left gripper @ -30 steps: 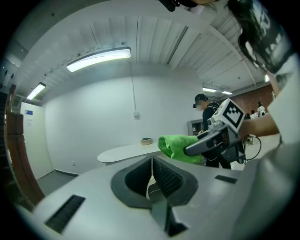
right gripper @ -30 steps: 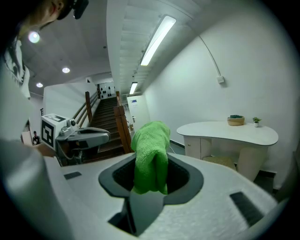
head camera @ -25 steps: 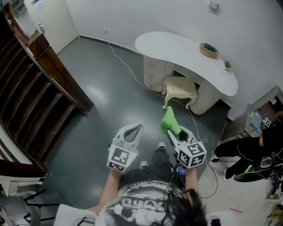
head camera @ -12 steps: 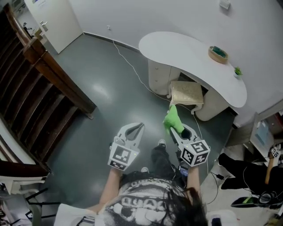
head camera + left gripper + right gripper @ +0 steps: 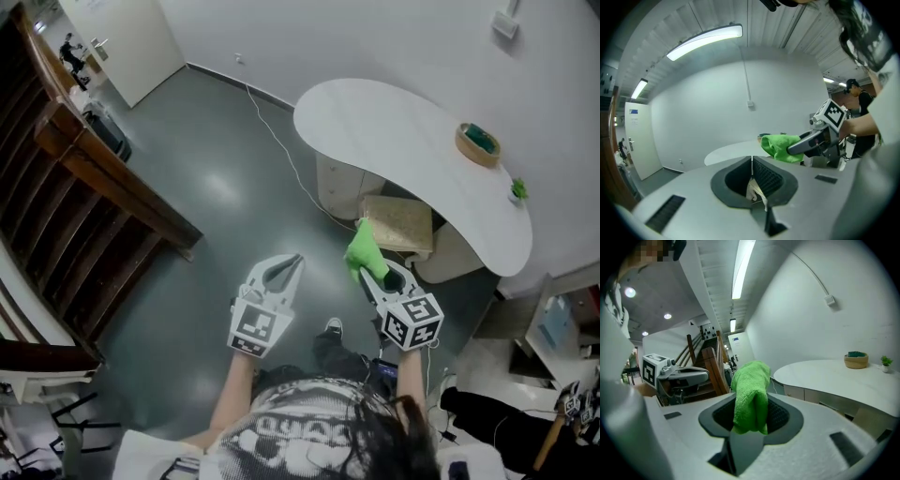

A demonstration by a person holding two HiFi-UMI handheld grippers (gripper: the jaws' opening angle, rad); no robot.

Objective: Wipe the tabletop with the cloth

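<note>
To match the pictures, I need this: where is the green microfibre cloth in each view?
Head view: green microfibre cloth, just right of centre.
Left gripper view: cloth right of centre, mid-height.
Right gripper view: cloth at centre, clamped between the jaws.
Shared landmark: the white curved tabletop.

The white kidney-shaped table (image 5: 403, 141) stands ahead and to the right, against the wall. A round woven bowl (image 5: 478, 143) sits toward its right end, with a small potted plant (image 5: 518, 190) further right near the edge. A cushioned square stool (image 5: 398, 223) is tucked partly under the near side. Before it, the right gripper (image 5: 368, 277) has the green terry cloth (image 5: 361, 248) between its jaws; the left gripper (image 5: 293, 262) is just beside it, over the floor. The dark wooden staircase (image 5: 103, 187) rises on the left.
</note>
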